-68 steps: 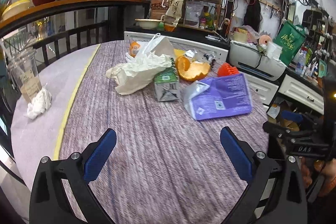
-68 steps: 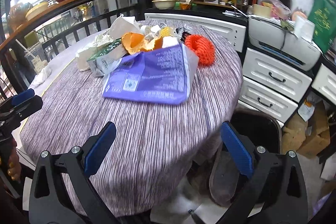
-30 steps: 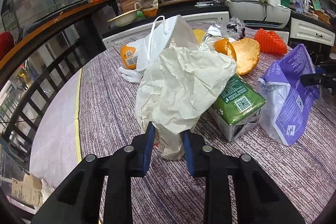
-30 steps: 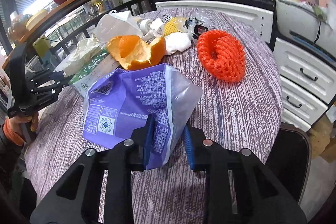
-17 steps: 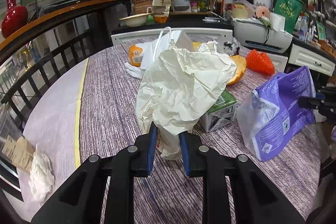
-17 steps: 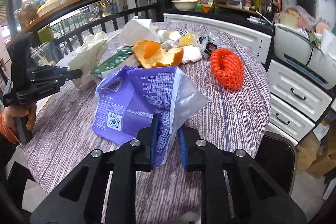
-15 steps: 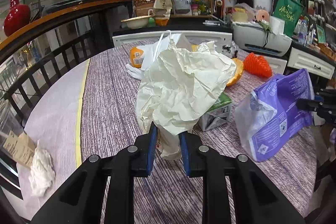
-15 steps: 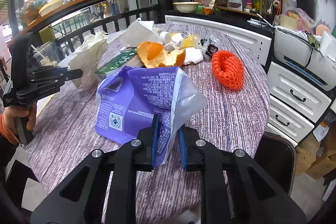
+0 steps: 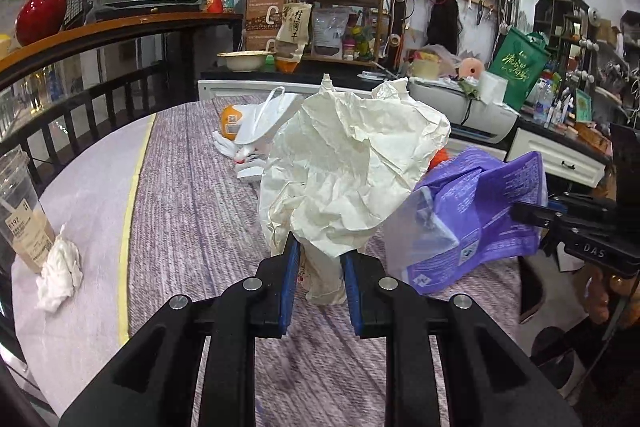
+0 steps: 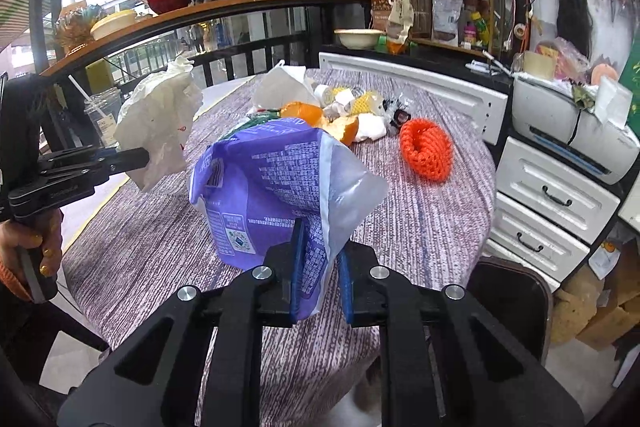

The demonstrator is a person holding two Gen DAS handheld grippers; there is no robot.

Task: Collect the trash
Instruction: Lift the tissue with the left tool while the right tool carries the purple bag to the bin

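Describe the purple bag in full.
The purple bag is a crumpled plastic pouch with small white print, a code square and a clear, whitish inner side. The right gripper has its jaws shut on the bag's lower edge, holding it above the table. Nothing else visibly touches it.

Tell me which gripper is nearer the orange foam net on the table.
Right. The right gripper, shut on the purple bag, is just short of the orange foam net. The left gripper, holding crumpled paper, is farther off, across the trash pile.
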